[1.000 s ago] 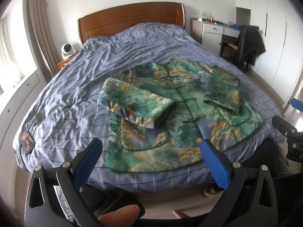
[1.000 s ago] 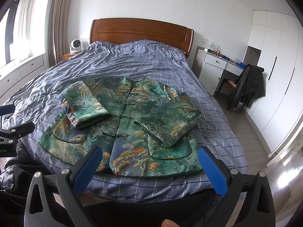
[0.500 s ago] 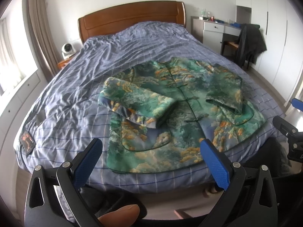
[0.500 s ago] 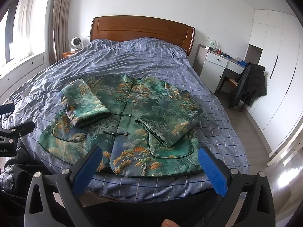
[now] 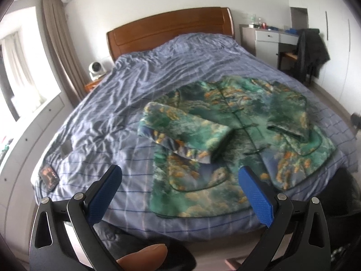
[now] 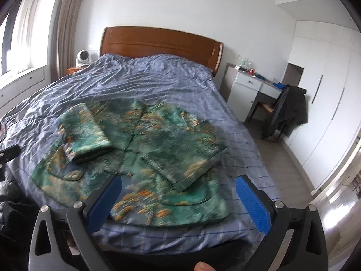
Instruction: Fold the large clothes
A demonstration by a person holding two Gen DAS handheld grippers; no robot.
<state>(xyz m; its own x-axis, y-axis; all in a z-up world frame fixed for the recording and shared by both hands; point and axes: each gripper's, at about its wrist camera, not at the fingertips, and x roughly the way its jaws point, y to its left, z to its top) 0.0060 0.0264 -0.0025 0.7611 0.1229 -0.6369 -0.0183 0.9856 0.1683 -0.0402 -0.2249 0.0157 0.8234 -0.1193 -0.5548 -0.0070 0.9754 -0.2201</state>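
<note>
Jacket (image 5: 237,135) — green, with orange and blue patches — lies flat, front up, on the near half of the bed (image 5: 112,113), its hem close to the bed's near edge. Both sleeves are folded in across the chest: one sleeve (image 5: 185,133) on the left side, the other (image 6: 182,160) on the right. Left claw (image 5: 180,194) hangs above the near edge with its blue pads spread wide, gripping nothing. Right claw (image 6: 178,201) is likewise wide open and empty, over the hem. A thumb (image 5: 142,256) shows at the bottom of the left view.
</note>
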